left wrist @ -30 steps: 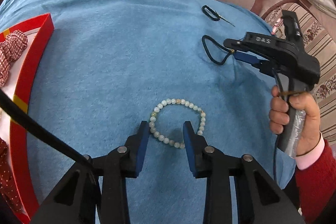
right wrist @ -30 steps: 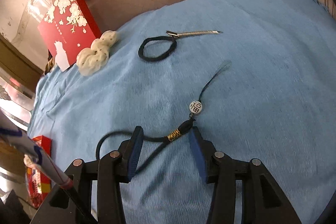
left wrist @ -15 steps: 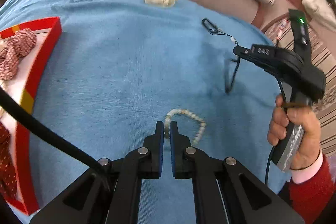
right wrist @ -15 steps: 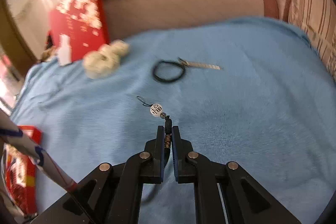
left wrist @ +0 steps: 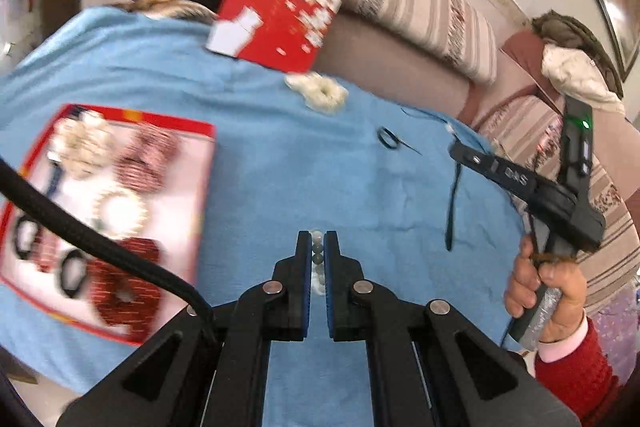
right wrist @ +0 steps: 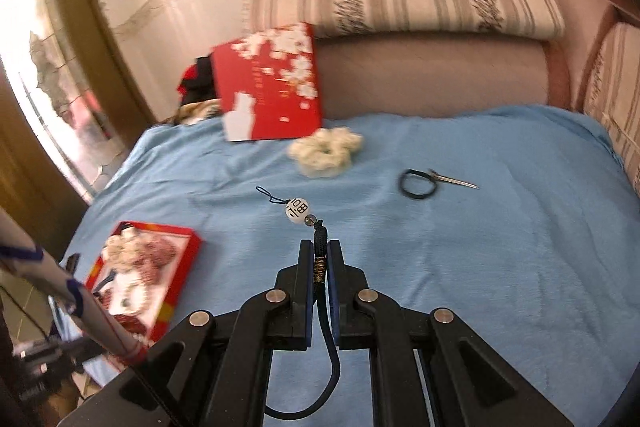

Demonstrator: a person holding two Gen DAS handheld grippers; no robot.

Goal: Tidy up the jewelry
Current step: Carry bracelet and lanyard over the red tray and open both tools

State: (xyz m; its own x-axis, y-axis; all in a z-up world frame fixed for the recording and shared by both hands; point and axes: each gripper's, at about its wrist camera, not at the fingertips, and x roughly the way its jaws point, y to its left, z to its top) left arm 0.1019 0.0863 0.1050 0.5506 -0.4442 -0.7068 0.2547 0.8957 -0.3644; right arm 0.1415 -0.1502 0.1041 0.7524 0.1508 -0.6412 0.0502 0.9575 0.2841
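Both my grippers are clenched, left gripper (left wrist: 317, 259) on the bead bracelet (left wrist: 318, 257), right gripper (right wrist: 319, 261) on the cord charm (right wrist: 297, 210); the red box (left wrist: 206, 187) lies left, nearer my left.

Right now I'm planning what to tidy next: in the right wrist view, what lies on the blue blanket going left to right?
Red tray of scrunchies and beads → black cord charm with white bead, held in the right tongs → fluffy cream scrunchie → black hair tie → thin metal hair clip.
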